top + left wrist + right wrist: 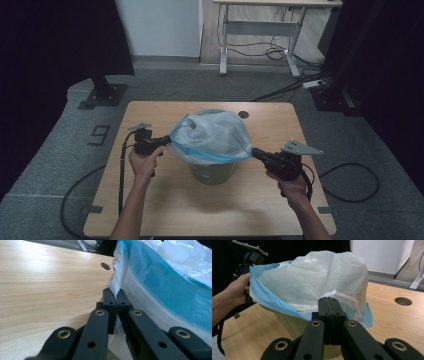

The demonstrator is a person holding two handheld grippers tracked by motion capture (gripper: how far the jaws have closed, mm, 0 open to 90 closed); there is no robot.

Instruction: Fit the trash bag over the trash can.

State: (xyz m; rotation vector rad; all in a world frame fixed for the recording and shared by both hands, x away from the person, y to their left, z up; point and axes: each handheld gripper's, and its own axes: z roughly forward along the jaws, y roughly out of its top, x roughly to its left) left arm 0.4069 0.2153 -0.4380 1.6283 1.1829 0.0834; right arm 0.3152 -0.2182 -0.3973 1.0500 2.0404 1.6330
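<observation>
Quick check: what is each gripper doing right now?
Left gripper: jaws closed, pinching the rim of the plastic bag.
Right gripper: jaws closed on the bag's opposite rim.

A grey carpeted floor (60, 150) is seen around the wooden bench (165, 210). Beyond the jaws, a white wall (160, 27), a desk frame (260, 30) and loose cables (280, 50) are shown.
</observation>
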